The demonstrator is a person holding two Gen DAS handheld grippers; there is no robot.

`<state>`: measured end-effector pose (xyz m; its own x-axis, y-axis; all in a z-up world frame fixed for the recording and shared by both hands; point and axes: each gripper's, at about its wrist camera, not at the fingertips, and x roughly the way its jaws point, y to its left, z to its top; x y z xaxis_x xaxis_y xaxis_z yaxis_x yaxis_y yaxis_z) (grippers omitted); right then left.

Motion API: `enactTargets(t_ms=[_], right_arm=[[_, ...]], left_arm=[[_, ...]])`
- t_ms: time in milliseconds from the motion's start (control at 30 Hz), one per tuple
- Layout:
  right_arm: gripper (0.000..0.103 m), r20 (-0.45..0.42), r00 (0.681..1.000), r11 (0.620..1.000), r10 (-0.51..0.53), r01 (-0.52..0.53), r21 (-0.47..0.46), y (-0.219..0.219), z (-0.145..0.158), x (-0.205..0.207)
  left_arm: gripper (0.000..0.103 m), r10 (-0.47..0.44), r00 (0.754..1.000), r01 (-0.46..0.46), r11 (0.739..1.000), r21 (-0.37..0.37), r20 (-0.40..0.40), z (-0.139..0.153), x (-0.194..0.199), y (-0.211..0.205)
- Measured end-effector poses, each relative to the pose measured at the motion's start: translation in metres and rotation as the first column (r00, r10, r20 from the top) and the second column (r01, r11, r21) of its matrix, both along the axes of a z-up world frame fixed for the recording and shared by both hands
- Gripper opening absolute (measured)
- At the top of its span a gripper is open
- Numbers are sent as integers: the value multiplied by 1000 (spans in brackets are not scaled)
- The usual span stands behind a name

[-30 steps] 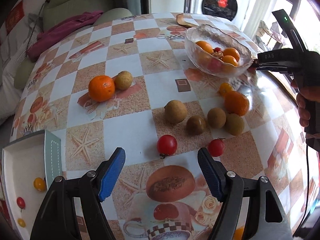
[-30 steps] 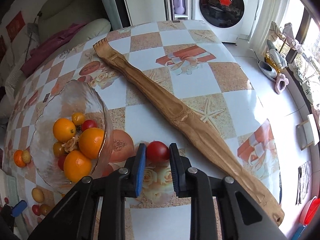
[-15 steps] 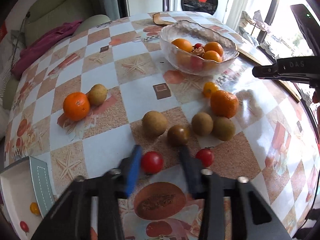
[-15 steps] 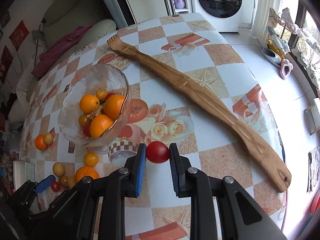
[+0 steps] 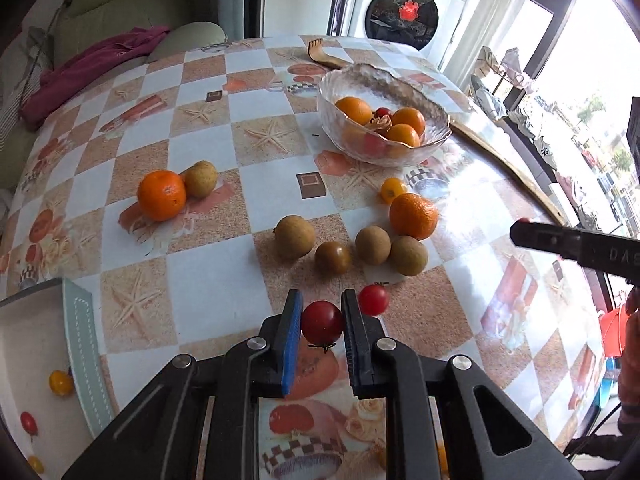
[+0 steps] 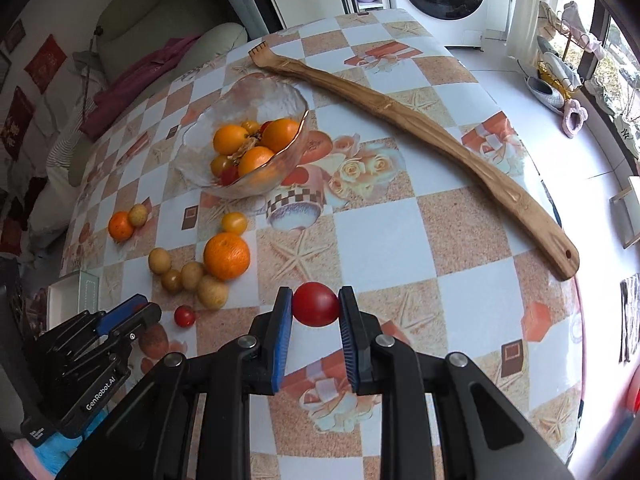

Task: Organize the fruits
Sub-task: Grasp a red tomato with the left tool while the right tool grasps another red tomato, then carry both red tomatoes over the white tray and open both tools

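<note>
Tomatoes point(image 5: 322, 322) point(image 6: 316, 305) in both tongs point(image 5: 321, 334) point(image 6: 315, 334), mid-table.

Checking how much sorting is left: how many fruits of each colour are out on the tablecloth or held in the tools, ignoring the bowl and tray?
Oranges: 2
Tan-brown fruits: 5
Yellow tomato: 1
Red tomatoes: 3, one loose, one in the left tool, one in the right tool
Total: 11
</note>
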<state>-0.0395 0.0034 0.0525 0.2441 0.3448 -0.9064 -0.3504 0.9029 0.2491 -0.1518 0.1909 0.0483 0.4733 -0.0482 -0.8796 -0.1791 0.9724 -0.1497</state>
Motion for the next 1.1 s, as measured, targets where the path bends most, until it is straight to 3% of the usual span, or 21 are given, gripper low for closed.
enactTargets(t_ms=[533, 767, 1100], right_arm=[[25, -15, 982, 981, 190, -189, 35, 86, 24, -76], [25, -32, 944, 944, 327, -325, 55, 149, 29, -118], [25, -64, 858, 859, 510, -504, 93, 242, 28, -177]], left_arm=[[21, 185, 983, -185, 983, 12, 17, 36, -110, 61], [21, 320, 947, -320, 947, 34, -4, 40, -175, 103], [21, 475, 879, -472, 879, 60, -39, 32, -245, 152]])
